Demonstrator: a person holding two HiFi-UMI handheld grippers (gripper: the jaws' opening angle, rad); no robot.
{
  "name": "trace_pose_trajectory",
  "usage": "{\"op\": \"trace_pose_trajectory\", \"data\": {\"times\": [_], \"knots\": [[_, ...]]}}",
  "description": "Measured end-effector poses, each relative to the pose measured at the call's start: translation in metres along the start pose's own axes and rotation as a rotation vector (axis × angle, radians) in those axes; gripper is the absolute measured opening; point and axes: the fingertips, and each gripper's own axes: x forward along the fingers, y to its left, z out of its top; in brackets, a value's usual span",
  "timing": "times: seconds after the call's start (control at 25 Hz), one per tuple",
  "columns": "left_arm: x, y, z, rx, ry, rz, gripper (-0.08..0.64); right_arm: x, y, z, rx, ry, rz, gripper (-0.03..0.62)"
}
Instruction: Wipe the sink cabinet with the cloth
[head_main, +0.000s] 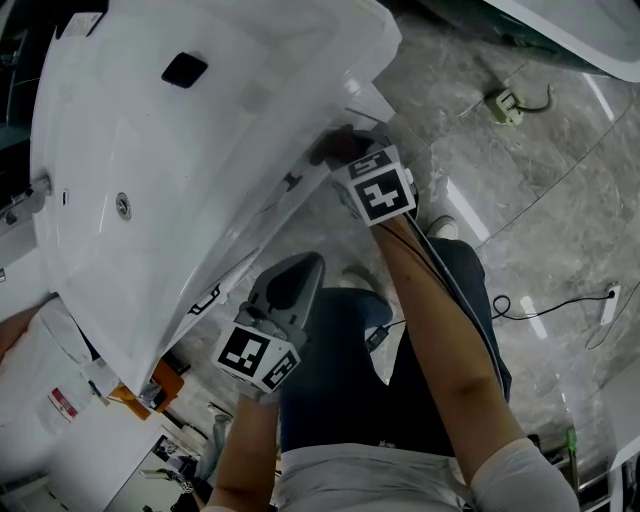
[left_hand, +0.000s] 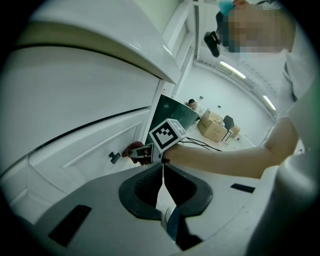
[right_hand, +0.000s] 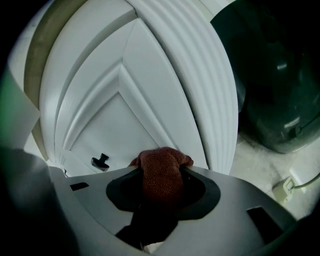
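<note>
The white sink cabinet door (right_hand: 115, 125) has a small dark knob (right_hand: 101, 161). My right gripper (right_hand: 161, 167) is shut on a red-brown cloth (right_hand: 160, 175), and the cloth's bunched end rests against the door just right of the knob. In the head view the right gripper (head_main: 345, 160) holds the cloth (head_main: 326, 150) at the cabinet front (head_main: 265, 225), under the white sink top (head_main: 120, 130). My left gripper (head_main: 300, 268) hangs lower, away from the cabinet, its jaws together and holding nothing. From the left gripper (left_hand: 162, 170) view, the cloth (left_hand: 133, 150) touches the door beside the knob (left_hand: 115, 157).
The floor is grey marble (head_main: 540, 200), with a power strip (head_main: 505, 105) and a cable to a white plug block (head_main: 610, 302). The person's legs and a shoe (head_main: 440, 228) stand below the grippers. A dark green object (right_hand: 280, 100) stands right of the cabinet.
</note>
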Motion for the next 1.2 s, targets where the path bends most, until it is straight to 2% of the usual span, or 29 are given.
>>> {"op": "trace_pose_trajectory", "data": {"times": [0.28,0.64,1.2], "knots": [[-0.008,0.009,-0.014,-0.006,0.003,0.009,0.014,0.006,-0.006,-0.007,-0.016,-0.006,-0.034,0.156],[-0.019,0.011,-0.025,-0.005,-0.011,-0.003,0.014,0.009,0.008,-0.009,-0.052,-0.073,-0.041,0.155],[-0.06,0.036,-0.06,-0.015,-0.017,-0.029,0.014,0.026,0.082,-0.032,-0.145,-0.178,0.034,0.155]]}}
